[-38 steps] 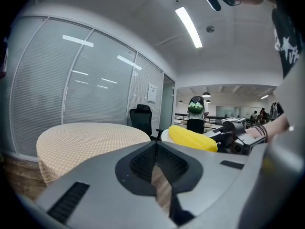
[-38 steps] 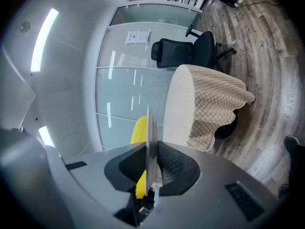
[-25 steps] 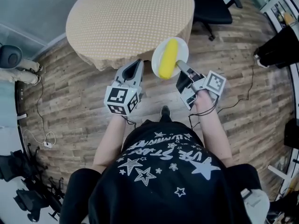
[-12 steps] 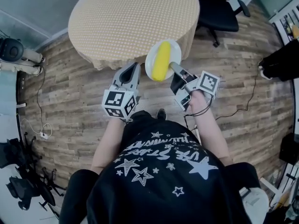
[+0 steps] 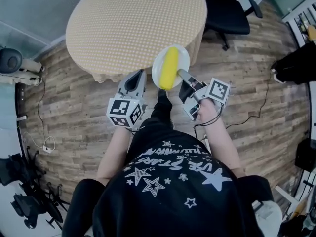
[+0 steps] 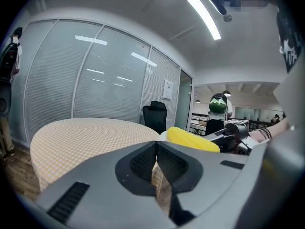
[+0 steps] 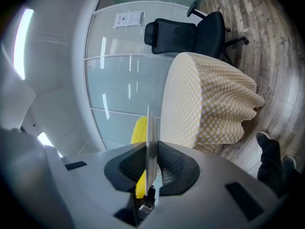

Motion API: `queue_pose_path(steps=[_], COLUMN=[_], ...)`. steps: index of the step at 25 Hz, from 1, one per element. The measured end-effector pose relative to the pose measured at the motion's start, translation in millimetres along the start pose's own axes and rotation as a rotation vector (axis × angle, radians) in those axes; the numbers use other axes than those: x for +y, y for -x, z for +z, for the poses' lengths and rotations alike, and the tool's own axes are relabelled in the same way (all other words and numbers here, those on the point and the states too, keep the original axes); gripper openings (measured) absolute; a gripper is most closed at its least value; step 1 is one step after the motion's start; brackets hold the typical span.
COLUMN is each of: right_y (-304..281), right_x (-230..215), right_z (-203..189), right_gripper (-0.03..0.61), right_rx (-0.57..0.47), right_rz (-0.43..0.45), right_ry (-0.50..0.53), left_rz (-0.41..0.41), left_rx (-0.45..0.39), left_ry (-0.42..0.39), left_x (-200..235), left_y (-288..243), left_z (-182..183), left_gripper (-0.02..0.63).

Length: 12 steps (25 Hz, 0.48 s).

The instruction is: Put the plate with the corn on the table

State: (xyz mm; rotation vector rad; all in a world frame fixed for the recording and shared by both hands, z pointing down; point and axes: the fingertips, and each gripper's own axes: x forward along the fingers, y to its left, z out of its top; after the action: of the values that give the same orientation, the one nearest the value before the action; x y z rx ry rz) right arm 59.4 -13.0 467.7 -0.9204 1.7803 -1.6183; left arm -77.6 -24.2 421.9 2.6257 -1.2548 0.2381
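A white plate carrying a yellow corn cob hangs in the air at the near edge of the round table, overlapping its rim in the head view. My right gripper is shut on the plate's near rim; in the right gripper view the plate shows edge-on between the jaws, with the corn to its left. To the plate's left my left gripper is shut on nothing. The corn also shows in the left gripper view, over that gripper.
The table wears a tan checked cloth that hangs over its edge. A black office chair stands behind the table at the right. The floor is wood plank. Cables lie at the left.
The plate with the corn has moved a little left and toward the table's edge. My left gripper has kept its place beside it.
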Motion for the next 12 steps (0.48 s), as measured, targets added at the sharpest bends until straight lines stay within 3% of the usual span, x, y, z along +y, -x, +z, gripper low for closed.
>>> queue_pose_path(steps=[12], right_y=[-16], right_x=[-13], right_z=[76], right_gripper=[0.06], right_rx=[-0.087], right_rz=[-0.031], right_ry=[-0.01], left_rz=[-0.092], left_rx=[-0.003], left_ry=[-0.038], left_x=[6], left_y=[-94], left_z=[19], left_gripper=[0.008])
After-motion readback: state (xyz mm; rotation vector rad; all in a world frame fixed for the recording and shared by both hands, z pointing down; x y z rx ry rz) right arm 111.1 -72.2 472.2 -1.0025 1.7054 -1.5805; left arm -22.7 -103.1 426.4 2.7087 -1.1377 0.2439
